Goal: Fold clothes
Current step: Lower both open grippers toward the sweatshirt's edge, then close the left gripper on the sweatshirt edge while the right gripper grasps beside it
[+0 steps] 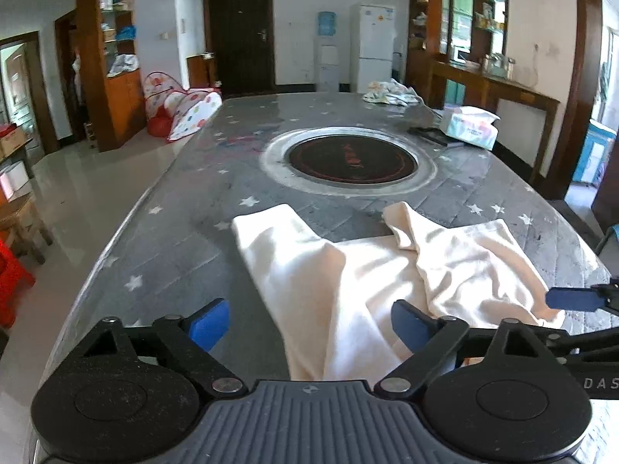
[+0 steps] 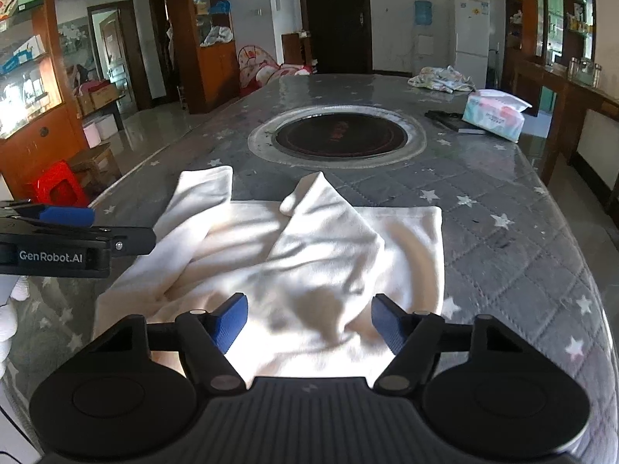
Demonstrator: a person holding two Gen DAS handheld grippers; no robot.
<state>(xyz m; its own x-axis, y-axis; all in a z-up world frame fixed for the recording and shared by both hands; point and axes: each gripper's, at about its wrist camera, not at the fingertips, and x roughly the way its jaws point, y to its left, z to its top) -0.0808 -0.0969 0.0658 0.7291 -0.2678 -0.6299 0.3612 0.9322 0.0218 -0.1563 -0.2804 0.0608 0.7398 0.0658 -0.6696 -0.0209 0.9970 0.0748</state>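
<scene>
Blue pads up close: the left gripper (image 1: 309, 326) stands with jaws apart over the near edge of the cream garment (image 1: 367, 270), nothing pinched. The right gripper (image 2: 309, 323) is spread too, cloth lying below and between its fingers, pads not pressing it. The garment sprawls rumpled on the grey star-printed table (image 1: 174, 239), two sleeves pointing away. Beyond it sits the round black cooktop (image 1: 350, 160) set into the table. Further right, a tissue pack (image 1: 470, 125), and at the far end a patterned cloth heap (image 1: 390, 92).

One cream garment (image 2: 294, 255), two tools, one tissue pack (image 2: 493, 114), one cooktop (image 2: 340, 135)
</scene>
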